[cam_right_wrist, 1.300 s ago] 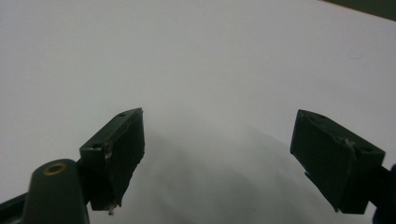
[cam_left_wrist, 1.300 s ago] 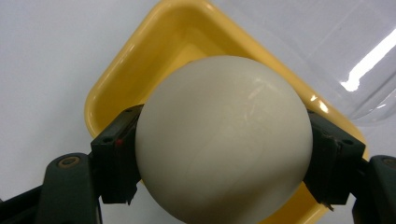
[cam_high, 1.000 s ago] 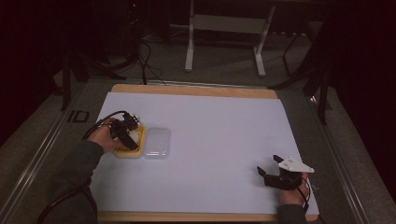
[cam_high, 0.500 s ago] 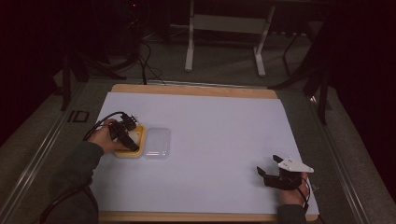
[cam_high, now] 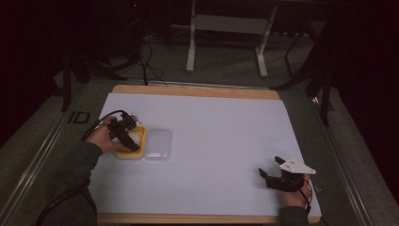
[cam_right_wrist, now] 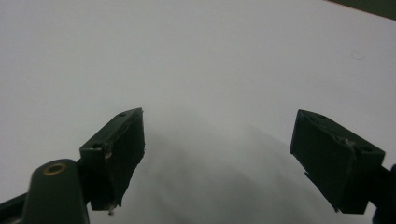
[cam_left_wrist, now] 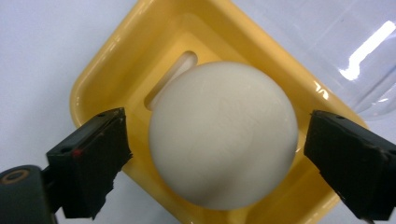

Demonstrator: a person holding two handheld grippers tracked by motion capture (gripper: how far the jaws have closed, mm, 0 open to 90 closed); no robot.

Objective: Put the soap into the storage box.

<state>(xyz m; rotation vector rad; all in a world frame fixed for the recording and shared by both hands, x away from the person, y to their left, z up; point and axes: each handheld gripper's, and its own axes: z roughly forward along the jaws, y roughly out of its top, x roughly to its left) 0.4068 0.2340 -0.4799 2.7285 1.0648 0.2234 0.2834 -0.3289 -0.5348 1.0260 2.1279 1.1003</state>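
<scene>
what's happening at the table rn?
A person works two handheld claws over a white sheet. The left claw hangs over a yellow tray; its jaws have just been opening and now stand apart on either side of a white ball resting in the tray. A clear lid lies beside it. The right claw waits open.

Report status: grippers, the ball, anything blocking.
Left gripper just opened, pads clear of white ball in yellow tray. Right gripper open, nothing between jaws. Clear lid beside tray; no obstruction.

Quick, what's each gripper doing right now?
Left gripper: jaws just opened, white ball between them, not gripped.
Right gripper: open, holding nothing.
</scene>
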